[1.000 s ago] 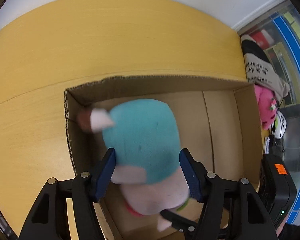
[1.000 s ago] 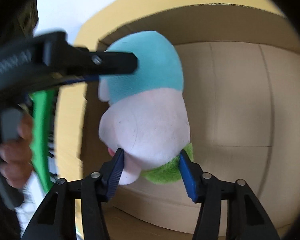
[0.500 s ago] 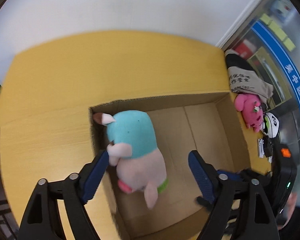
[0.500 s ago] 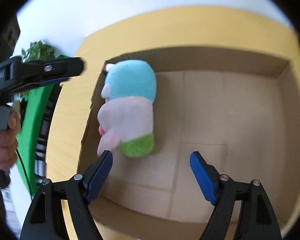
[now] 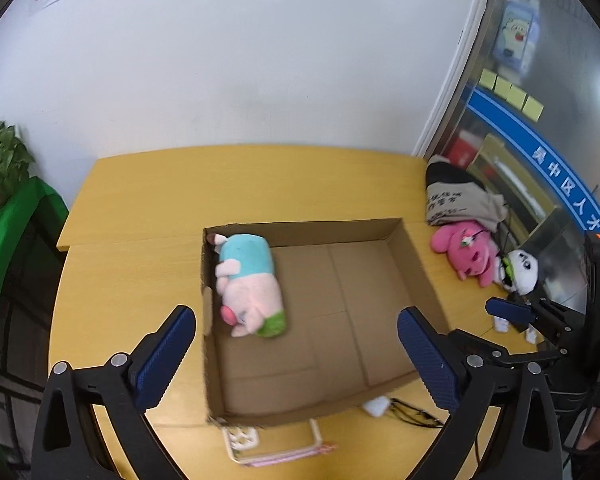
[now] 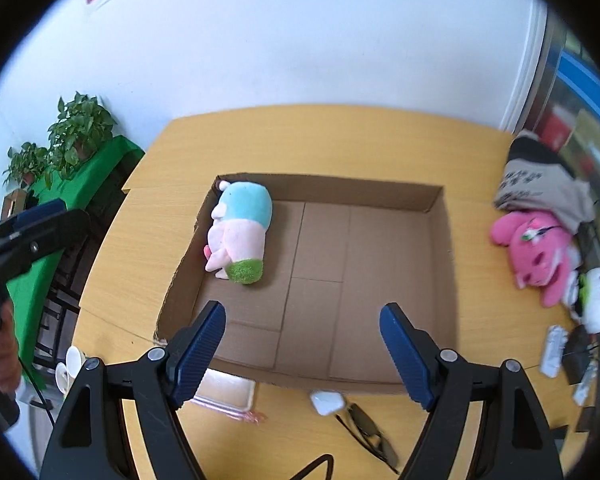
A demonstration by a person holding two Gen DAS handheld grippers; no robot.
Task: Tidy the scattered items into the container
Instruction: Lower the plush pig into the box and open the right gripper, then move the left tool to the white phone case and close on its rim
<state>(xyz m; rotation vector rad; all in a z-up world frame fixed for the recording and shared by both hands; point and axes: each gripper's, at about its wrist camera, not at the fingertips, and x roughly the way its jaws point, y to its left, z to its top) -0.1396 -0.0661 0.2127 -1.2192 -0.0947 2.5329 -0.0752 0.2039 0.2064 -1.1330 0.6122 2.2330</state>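
On the yellow counter (image 6: 300, 140) sits an open cardboard box (image 6: 380, 280). Inside, along its left wall, lies a plush toy (image 6: 240, 232), teal, pale pink and green-ended, lengthwise toward the far wall. The left gripper (image 5: 296, 356) is opening, with nothing between its fingers; the right gripper (image 6: 302, 354) has its fingers spread, empty.

Each hand-held gripper (image 5: 296, 354) is black with ribbed blue pads (image 6: 198, 354).
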